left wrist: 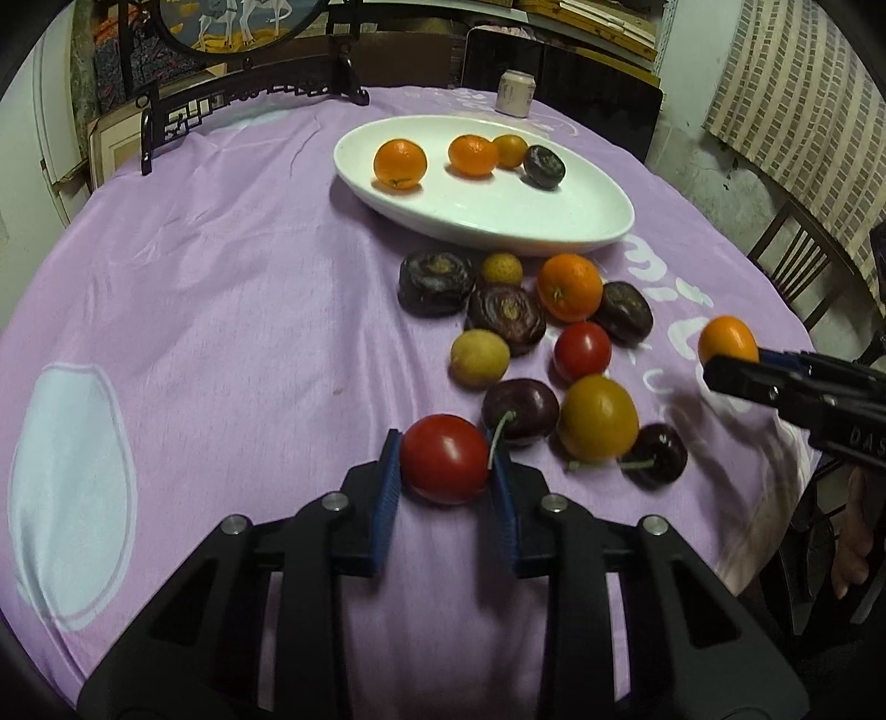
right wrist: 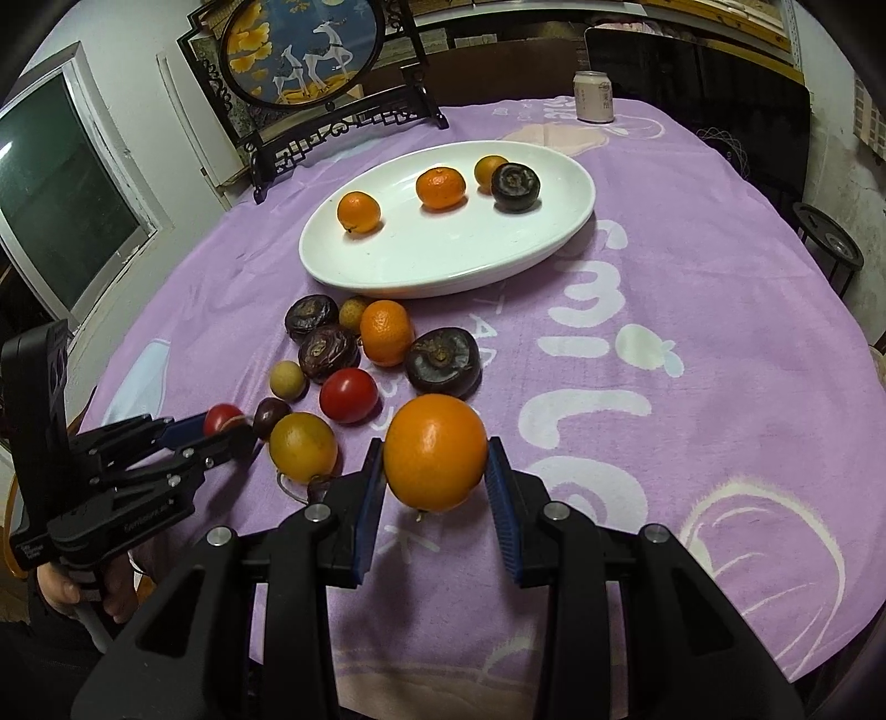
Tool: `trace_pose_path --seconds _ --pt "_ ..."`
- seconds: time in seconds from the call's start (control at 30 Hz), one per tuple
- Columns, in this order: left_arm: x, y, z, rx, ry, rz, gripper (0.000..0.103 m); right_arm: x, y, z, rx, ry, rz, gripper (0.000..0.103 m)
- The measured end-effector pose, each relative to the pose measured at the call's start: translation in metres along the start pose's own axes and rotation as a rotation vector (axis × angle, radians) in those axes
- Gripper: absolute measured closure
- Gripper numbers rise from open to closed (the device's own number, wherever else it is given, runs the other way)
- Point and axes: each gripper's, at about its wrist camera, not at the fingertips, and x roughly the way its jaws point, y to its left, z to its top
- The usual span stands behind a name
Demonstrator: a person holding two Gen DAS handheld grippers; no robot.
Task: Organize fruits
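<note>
Left gripper (left wrist: 446,471): clamped on a round red tomato (left wrist: 444,458), blue pads pressed to both its sides, on the near side of the white oval ceramic plate (left wrist: 581,221).
Right gripper (right wrist: 434,471): gripping a smooth round orange fruit (right wrist: 435,451) between its blue pads; a short stem shows below the fruit; it is nearer than the plate, to the right of the loose pile.
Plate contents: three small orange citrus fruits and one dark flat wrinkled fruit (right wrist: 515,186) at the right end, touching the smallest citrus (right wrist: 490,171).
Loose pile: on the lilac printed tablecloth (left wrist: 221,304) just before the plate's near rim; three dark wrinkled fruits, a mandarin (left wrist: 570,287), a second red tomato (left wrist: 582,351), two pale yellow round fruits, a large yellow-orange fruit (left wrist: 598,418), two dark cherries with stems.
Nearest cherry (left wrist: 519,411): just beyond the left gripper's right pad, stem crossing toward the held tomato.
Behind the plate: a pale drinks can (right wrist: 594,96) at the table's far edge; a dark carved wooden stand with a round deer picture (right wrist: 302,50) to the plate's left.
</note>
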Motion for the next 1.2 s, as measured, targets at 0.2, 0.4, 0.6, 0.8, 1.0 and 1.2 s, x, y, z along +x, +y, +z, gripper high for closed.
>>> trace_pose_path --seconds 0.2,0.4,0.6,0.8,1.0,1.2 --pt "-0.004 0.001 -0.004 0.011 0.018 -0.004 0.070 -0.001 0.013 -0.001 -0.032 0.001 0.013 0.067" --pt "-0.014 0.001 -0.014 0.026 0.027 -0.042 0.054 -0.001 0.014 -0.001 -0.027 0.002 0.012 0.067" --pt "-0.026 0.008 -0.011 -0.005 0.002 -0.027 0.054 -0.002 0.017 -0.003 -0.038 0.006 0.018 0.067" --pt "-0.026 0.023 0.001 -0.050 -0.014 -0.001 0.053 -0.003 0.017 -0.003 -0.033 0.001 0.019 0.067" --pt "-0.015 0.011 0.006 -0.022 -0.004 -0.021 0.048 -0.005 0.019 -0.004 -0.039 0.002 0.021 0.067" --pt "-0.001 -0.003 0.000 0.001 0.032 -0.039 0.040 -0.006 0.018 -0.005 -0.036 -0.001 0.024 0.067"
